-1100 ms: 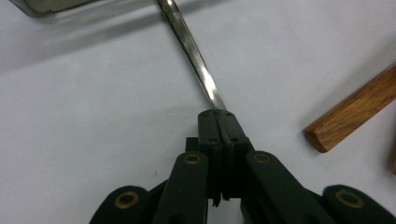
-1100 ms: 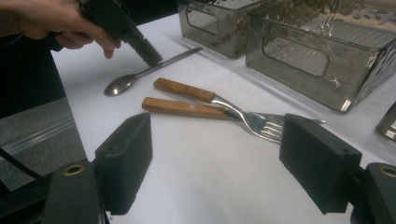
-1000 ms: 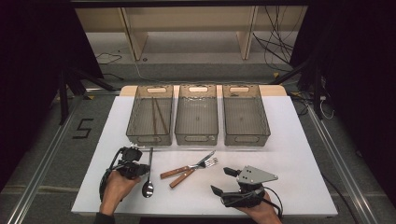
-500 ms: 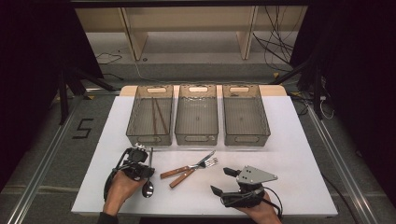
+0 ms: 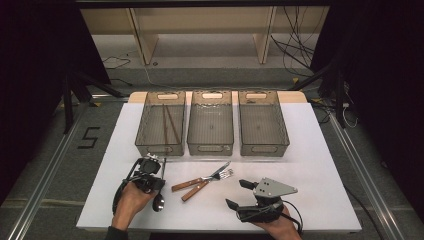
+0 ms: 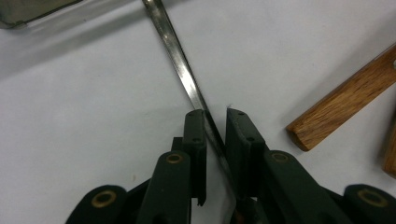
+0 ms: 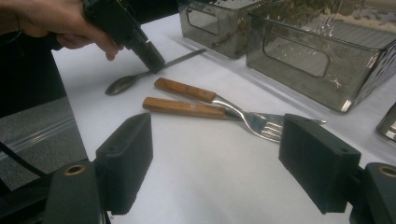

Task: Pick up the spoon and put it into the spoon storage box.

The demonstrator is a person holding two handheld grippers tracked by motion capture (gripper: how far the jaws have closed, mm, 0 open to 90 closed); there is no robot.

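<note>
Spoon (image 6: pixel 187 74), slim flat shiny metal handle

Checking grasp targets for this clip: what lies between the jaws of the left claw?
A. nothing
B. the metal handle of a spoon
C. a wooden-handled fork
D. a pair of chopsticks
B: in the left gripper view the spoon handle runs between the jaws of the left claw, while the wooden handles lie apart to the side.
</note>
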